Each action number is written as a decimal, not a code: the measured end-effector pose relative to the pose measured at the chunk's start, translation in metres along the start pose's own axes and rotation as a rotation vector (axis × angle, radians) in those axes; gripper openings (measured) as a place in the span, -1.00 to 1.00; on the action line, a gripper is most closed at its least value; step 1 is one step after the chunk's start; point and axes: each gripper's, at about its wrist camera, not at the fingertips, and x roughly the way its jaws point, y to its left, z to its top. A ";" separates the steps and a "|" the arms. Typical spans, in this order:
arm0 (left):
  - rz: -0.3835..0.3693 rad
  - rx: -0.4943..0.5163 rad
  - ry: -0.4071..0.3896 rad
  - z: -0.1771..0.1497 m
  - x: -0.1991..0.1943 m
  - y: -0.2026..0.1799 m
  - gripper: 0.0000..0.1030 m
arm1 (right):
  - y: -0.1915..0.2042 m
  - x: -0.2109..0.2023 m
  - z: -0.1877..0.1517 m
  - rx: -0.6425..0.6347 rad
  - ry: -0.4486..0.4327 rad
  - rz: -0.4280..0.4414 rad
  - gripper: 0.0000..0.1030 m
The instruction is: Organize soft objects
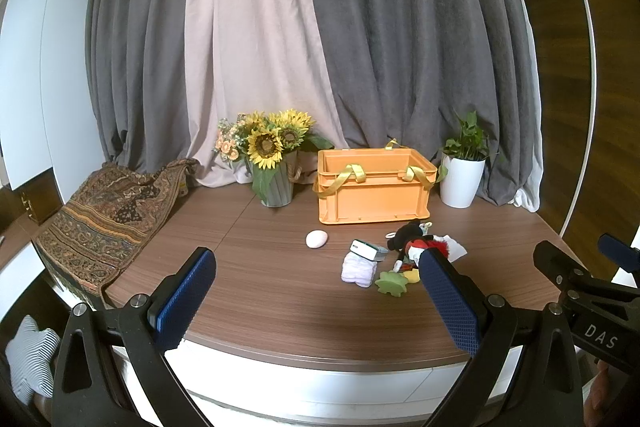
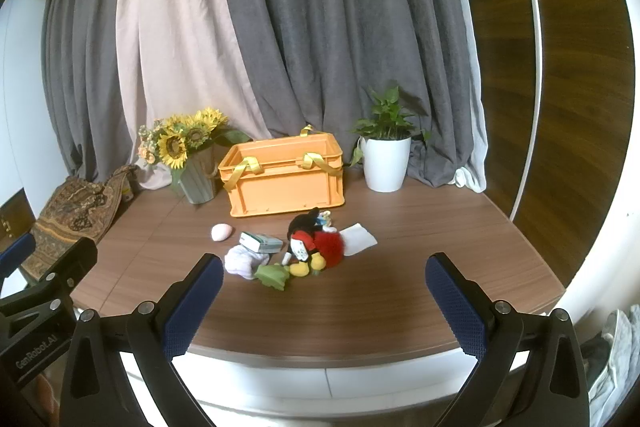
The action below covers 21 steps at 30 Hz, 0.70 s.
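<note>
Plush mouse (image 2: 310, 241) fuzzy, beside ribbed orange plastic crate (image 2: 286, 183).

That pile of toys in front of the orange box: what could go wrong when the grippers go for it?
The plush mouse lies against the small carton, socks and green toy, so a grab may drag a neighbour along. The crate's yellow straps hang over its rim and might snag a drop.

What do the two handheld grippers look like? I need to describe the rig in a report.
Both match: the left gripper and right gripper have black angular frames with silver round bolts and two fingers faced with dark blue knurled pads. White lettering marks the bodies: "DAS" on the right one, "GenRobot.AI" on the left one. No cables or sleeves show.
</note>
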 end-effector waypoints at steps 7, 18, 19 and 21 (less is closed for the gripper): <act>-0.001 -0.001 -0.001 0.000 0.000 0.000 1.00 | 0.000 0.000 0.000 0.000 0.000 0.001 0.99; 0.000 -0.001 -0.002 -0.001 0.000 0.000 1.00 | -0.001 0.000 -0.001 -0.001 -0.001 -0.001 0.99; -0.001 -0.001 -0.001 -0.001 0.000 0.001 1.00 | -0.001 0.000 -0.001 -0.001 -0.002 -0.001 0.99; -0.001 -0.002 -0.001 -0.001 0.000 0.001 1.00 | -0.001 0.000 -0.001 -0.002 -0.001 0.000 0.99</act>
